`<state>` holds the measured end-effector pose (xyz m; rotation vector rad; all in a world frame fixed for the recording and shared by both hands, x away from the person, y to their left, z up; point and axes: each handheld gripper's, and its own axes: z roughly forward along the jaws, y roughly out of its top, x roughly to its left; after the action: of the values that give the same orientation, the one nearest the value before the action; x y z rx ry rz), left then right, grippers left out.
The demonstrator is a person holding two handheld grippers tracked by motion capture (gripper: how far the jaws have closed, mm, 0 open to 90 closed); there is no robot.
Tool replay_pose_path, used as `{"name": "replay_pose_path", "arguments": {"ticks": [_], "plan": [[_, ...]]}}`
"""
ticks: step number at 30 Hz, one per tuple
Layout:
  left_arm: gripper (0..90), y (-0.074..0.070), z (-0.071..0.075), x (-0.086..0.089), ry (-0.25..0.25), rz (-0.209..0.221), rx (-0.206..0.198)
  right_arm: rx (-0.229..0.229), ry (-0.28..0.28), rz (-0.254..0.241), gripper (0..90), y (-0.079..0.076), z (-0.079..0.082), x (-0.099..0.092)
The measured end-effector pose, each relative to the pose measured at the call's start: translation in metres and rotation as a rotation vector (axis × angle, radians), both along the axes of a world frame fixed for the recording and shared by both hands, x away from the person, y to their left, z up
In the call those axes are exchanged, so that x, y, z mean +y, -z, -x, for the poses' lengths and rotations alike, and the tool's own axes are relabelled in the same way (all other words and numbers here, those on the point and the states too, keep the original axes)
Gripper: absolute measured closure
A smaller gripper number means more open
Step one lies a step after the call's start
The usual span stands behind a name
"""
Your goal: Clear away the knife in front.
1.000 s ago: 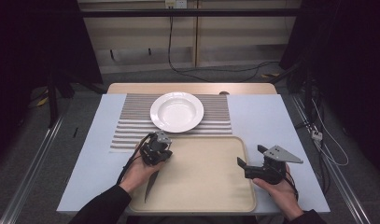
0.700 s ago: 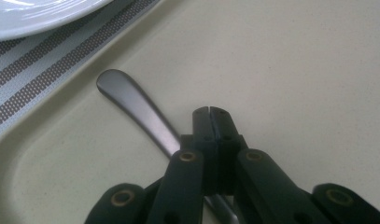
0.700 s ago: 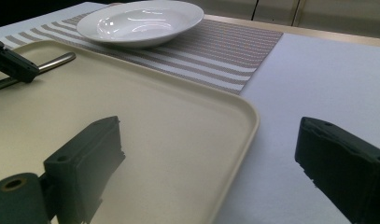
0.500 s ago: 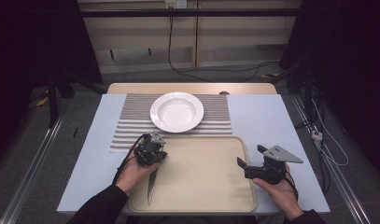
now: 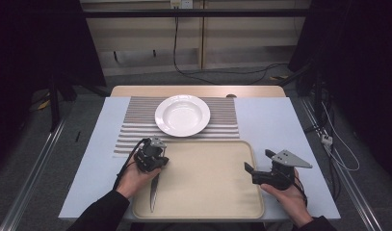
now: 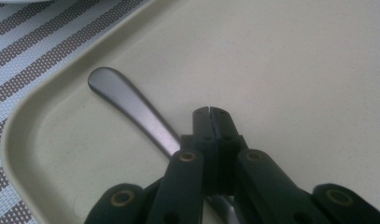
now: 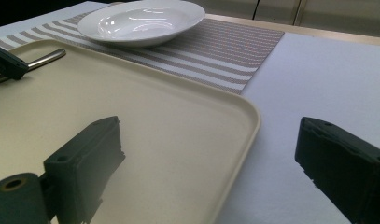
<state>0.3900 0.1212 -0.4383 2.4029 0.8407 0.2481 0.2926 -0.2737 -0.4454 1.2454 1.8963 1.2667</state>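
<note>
1. Count: one knife [image 5: 153, 192], one beige tray [image 5: 217, 192], one white plate [image 5: 182, 114], one striped mat [image 5: 136, 125], two grippers.
2. Knife lies on the tray near its left edge, handle pointing toward the mat.
3. Left gripper [image 5: 152, 156] has its jaws pressed together; in the left gripper view [image 6: 209, 112] they sit over the knife's handle [image 6: 131, 105], and whether they pinch it appears uncertain from this angle.
4. Right gripper [image 5: 254, 161] stands with jaws spread wide and nothing between them, at the tray's right edge.
5. High view gives the knife's blade; right gripper view [image 7: 206, 154] gives the handle tip [image 7: 45, 58] and the tray's raised rim [image 7: 250, 121].
</note>
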Motion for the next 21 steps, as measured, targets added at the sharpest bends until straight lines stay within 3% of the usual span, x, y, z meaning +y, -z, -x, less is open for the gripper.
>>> {"name": "replay_pose_path", "arguments": {"ticks": [5,7,21], "plan": [[90.0,-0.0007,0.0025,0.0007,-0.005,-0.011,-0.002,0.001,0.000,0.000,7.2,0.0001,-0.0001,-0.0002],[90.0,-0.0010,0.0050,0.0012,0.002,-0.029,-0.019,0.000,-0.003,0.002,7.2,-0.0001,0.0002,-0.0003],[90.0,-0.0015,0.0089,0.0090,-0.025,-0.016,0.002,0.003,-0.003,0.000,7.2,0.0001,-0.0006,-0.0002]]}}
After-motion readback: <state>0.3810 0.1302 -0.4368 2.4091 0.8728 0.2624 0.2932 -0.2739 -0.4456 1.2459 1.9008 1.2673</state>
